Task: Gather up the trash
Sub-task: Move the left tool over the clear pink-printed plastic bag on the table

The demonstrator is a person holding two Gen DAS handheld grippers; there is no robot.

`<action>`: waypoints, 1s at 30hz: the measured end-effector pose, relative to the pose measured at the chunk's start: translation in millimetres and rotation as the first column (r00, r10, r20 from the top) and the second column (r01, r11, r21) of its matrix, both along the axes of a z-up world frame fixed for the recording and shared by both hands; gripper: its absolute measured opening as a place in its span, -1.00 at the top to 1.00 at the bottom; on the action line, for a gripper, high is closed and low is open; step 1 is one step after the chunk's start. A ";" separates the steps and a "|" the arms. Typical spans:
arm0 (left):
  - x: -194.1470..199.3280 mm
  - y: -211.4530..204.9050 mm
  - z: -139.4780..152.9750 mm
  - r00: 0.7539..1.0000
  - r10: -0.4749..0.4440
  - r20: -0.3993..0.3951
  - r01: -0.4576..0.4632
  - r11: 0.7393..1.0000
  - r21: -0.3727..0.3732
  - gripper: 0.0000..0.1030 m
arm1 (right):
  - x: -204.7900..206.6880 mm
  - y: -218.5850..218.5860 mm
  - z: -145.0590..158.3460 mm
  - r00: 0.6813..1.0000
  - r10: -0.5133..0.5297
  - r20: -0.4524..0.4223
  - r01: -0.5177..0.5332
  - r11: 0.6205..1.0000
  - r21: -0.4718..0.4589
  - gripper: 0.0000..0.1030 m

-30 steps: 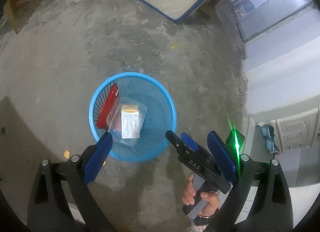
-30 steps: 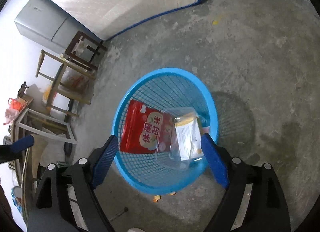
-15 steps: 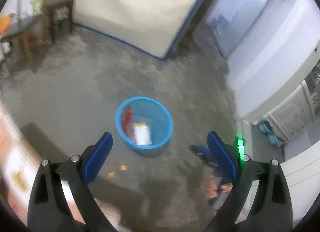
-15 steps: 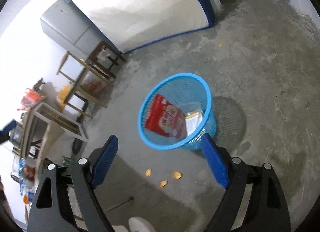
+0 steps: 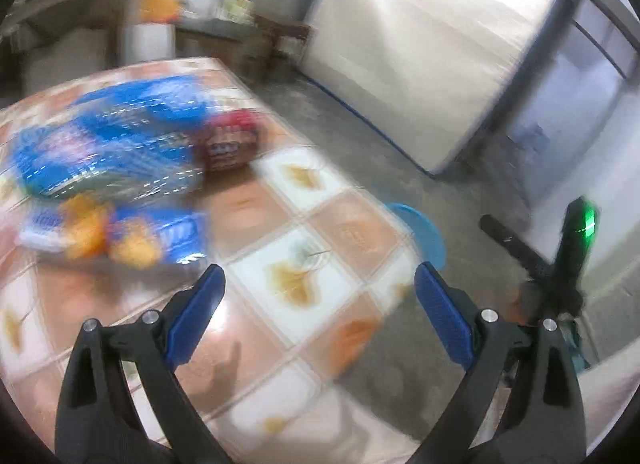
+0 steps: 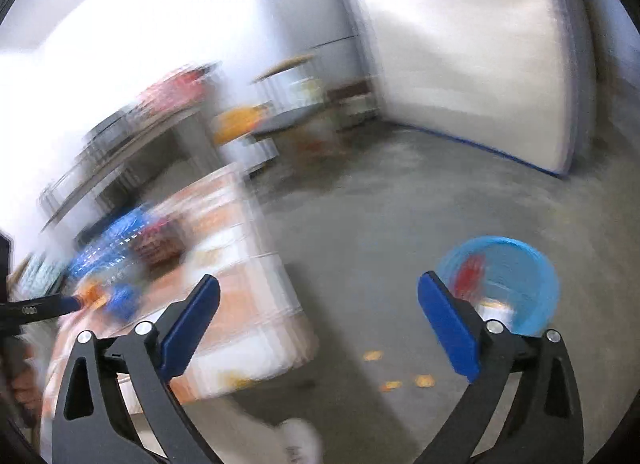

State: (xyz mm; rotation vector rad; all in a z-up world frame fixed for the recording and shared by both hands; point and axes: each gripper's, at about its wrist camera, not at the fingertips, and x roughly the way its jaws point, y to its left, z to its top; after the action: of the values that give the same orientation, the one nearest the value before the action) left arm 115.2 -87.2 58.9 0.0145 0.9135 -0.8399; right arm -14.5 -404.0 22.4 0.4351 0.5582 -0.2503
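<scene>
My left gripper is open and empty over a table with an orange and white tiled cloth. Blurred snack packets lie on it: blue ones, a red one, and a blue and orange one. My right gripper hangs over the concrete floor, its jaws opening with nothing between them. The blue mesh basket stands on the floor at the right with a red packet inside. From the left wrist only its rim shows past the table edge.
A white mattress leans on the far wall beside a grey fridge. Shelves and stools stand behind the table. Orange crumbs lie on the floor near a white shoe.
Both grippers have risen and swung left away from the basket. The table with its packets has come into both views, and the basket has shrunk toward the right.
</scene>
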 end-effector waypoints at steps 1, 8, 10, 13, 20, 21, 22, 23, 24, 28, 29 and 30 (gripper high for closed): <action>-0.2 16.1 -5.4 0.999 0.037 0.010 -0.037 0.999 0.006 -0.79 | 16.8 19.1 1.4 0.997 0.072 -0.016 -0.072 0.997 -0.004 -0.88; 18.1 118.1 -53.5 0.943 0.333 0.000 -0.332 0.941 0.067 -0.79 | 114.7 158.9 -24.0 0.864 0.417 -0.281 -0.456 0.886 -0.089 -0.87; 26.0 135.9 -63.1 0.925 0.378 -0.042 -0.376 0.925 0.047 -0.81 | 134.0 177.2 -34.2 0.826 0.450 -0.341 -0.500 0.863 -0.070 -0.87; 36.3 152.3 -71.4 0.916 0.390 -0.092 -0.392 0.920 -0.011 -0.84 | 155.0 193.6 -44.4 0.784 0.464 -0.412 -0.527 0.848 -0.048 -0.88; 44.4 174.8 -68.6 0.922 0.385 -0.036 -0.387 0.920 -0.063 -0.84 | 164.6 207.0 -51.1 0.759 0.433 -0.486 -0.544 0.832 -0.109 -0.88; 45.9 179.2 -64.1 0.924 0.381 -0.016 -0.381 0.921 -0.078 -0.84 | 164.7 206.9 -51.4 0.758 0.432 -0.489 -0.543 0.834 -0.104 -0.88; 46.3 183.6 -54.9 0.928 0.373 0.015 -0.370 0.924 -0.093 -0.84 | 169.5 209.8 -52.4 0.757 0.432 -0.491 -0.541 0.835 -0.100 -0.88; 49.4 186.9 -48.0 0.932 0.360 0.049 -0.354 0.930 -0.099 -0.84 | 168.3 208.3 -52.2 0.756 0.432 -0.491 -0.542 0.834 -0.101 -0.88; 53.0 189.8 -42.3 0.933 0.351 0.080 -0.343 0.935 -0.095 -0.84 | 167.3 206.1 -51.7 0.757 0.432 -0.490 -0.541 0.835 -0.101 -0.88; 77.8 203.9 -14.5 0.911 0.312 0.270 -0.320 0.947 -0.014 -0.84 | 170.0 207.6 -52.9 0.762 0.428 -0.486 -0.536 0.838 -0.104 -0.88; 85.1 206.3 -14.0 0.909 0.301 0.288 -0.317 0.948 0.009 -0.84 | 169.6 207.3 -53.1 0.765 0.427 -0.483 -0.535 0.838 -0.106 -0.88; 96.7 207.8 -14.5 0.910 0.286 0.301 -0.314 0.948 0.048 -0.84 | 169.7 207.6 -53.1 0.767 0.426 -0.480 -0.534 0.839 -0.108 -0.88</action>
State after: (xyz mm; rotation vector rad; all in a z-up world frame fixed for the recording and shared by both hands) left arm 211.9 120.6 44.4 0.0769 0.6542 -0.4888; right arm 155.2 -196.4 -30.8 -0.0228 1.0545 0.0952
